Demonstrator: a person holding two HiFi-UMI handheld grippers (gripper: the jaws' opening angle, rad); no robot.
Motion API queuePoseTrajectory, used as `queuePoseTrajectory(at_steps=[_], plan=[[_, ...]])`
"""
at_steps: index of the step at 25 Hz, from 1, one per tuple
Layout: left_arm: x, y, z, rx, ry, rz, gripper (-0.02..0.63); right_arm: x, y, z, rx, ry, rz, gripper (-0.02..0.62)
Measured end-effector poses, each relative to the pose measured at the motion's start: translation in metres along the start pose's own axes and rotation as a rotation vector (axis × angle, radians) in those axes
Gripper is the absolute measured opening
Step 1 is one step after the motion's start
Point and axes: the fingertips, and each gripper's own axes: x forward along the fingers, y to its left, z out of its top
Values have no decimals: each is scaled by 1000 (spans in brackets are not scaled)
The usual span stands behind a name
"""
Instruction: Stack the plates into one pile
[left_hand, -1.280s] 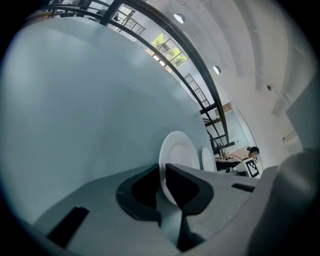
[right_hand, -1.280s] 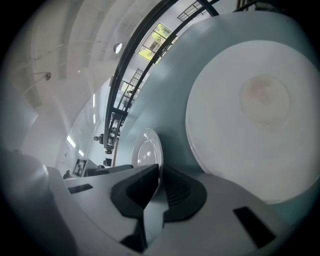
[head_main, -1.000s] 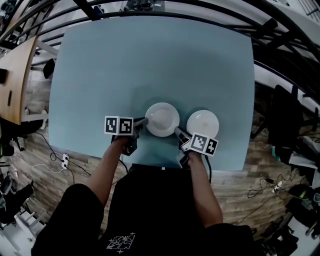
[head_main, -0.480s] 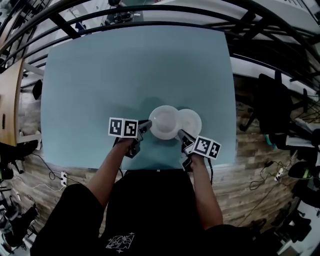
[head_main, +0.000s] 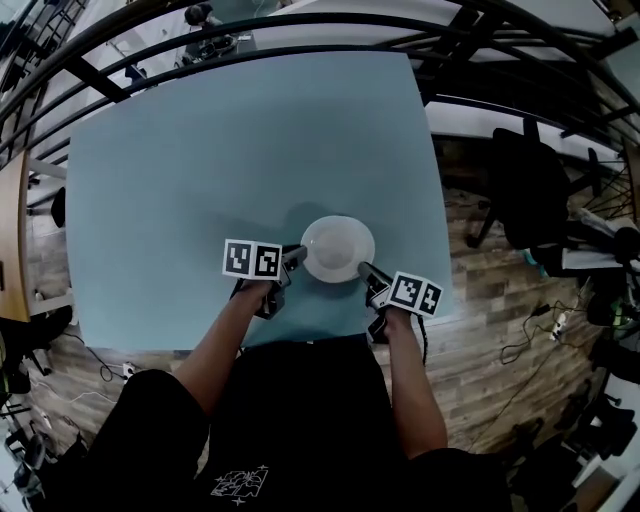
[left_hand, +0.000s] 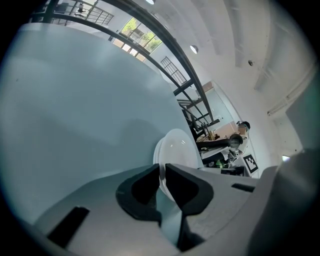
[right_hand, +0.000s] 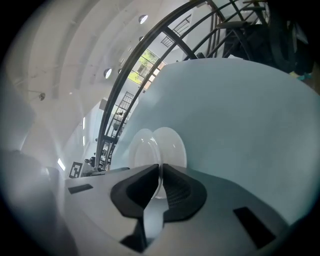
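Head view: white plate (head_main: 338, 249) at frame centre, pinched at opposite rim edges by left gripper (head_main: 297, 256) and right gripper (head_main: 366, 270). Left gripper view: jaws nipped onto the rim. Right gripper view: same grip; second plate (right_hand: 139, 150) seemingly offset beneath. Best lowered level, centred, released together. Pale blue worktop (head_main: 200, 150); wood floor (head_main: 500, 300) and office chair (head_main: 525, 190) at right.
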Motion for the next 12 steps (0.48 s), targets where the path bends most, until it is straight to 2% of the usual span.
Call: queuePoseTrajectory(at_steps=[6, 12], plan=[[27, -3, -8, -31, 18, 36, 44, -5, -24, 9, 12, 31, -25, 28], [32, -3, -10, -33, 18, 73, 46, -4, -29, 13, -18, 70, -21, 28]])
